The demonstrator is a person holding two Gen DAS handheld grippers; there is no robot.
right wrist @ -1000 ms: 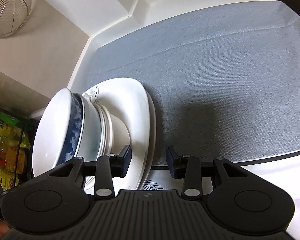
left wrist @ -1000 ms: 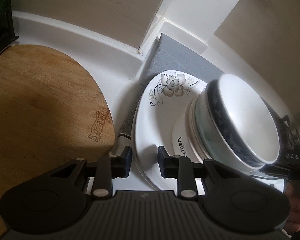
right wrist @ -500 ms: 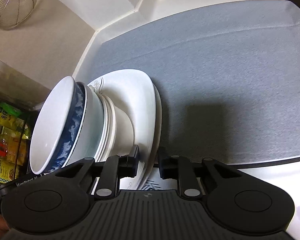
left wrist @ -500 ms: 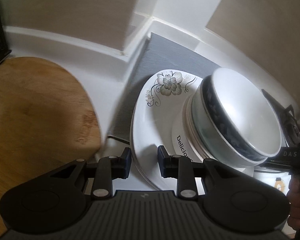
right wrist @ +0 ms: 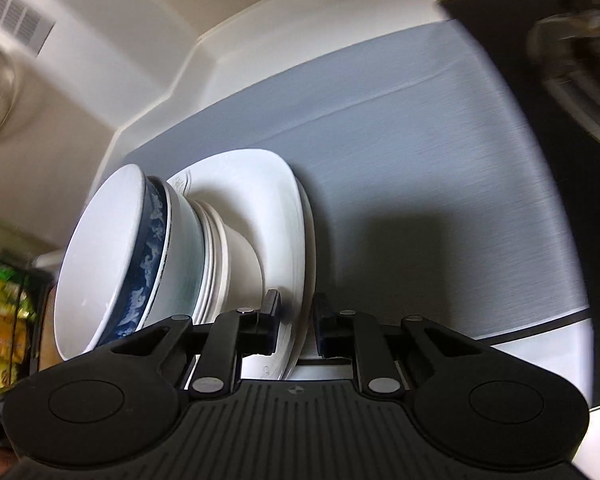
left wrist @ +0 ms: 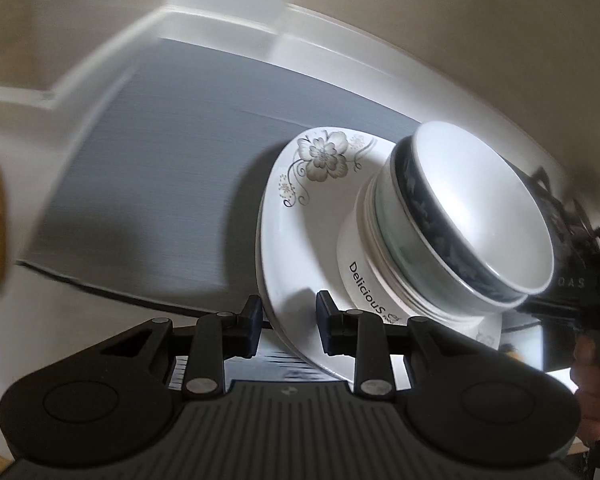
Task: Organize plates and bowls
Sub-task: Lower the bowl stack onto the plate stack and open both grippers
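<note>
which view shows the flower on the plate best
The left wrist view: the grey flower sits in full sight on the plate, beyond the bowls. In the right wrist view the bowls hide almost all of it.

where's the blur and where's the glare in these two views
Left wrist: mat and counter smeared sideways, stack sharp, glare on the top bowl. Right wrist: stove and wall vent streaked, plates crisp, dark shadow beside them.

Bowls (left wrist: pixel 460 220) nested on plates (left wrist: pixel 300 240); plates above mat (left wrist: pixel 160 184) — stove (right wrist: pixel 580 60) beyond.
</note>
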